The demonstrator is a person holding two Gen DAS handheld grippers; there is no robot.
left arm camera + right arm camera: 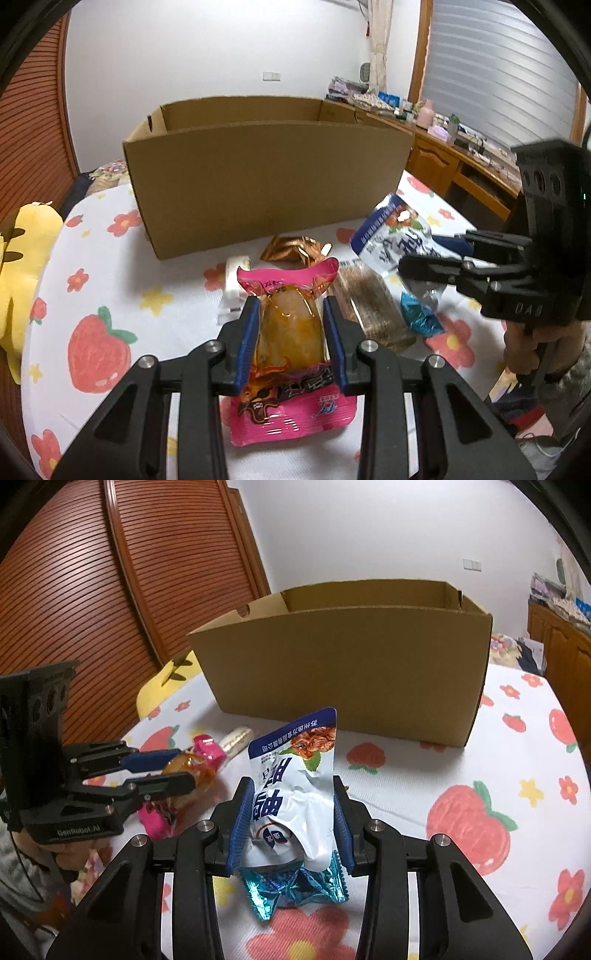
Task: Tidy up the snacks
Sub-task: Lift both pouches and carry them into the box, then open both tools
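Strawberry-print tablecloth [469,812] bears cardboard box [351,672].

Pink packet [291,410], strawberry-print cloth [99,354]

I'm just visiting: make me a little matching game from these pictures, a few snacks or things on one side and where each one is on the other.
Things:
1. pink snack packet
2. blue-and-white snack bag
3. cardboard box
4. brown foil packet

Places:
A. standing open at the back of the strawberry-print cloth
B. clamped in the right gripper
C. lying on the cloth just in front of the box
D. clamped in the left gripper

Pairs: 1-D, 2-B, 3-A, 4-C
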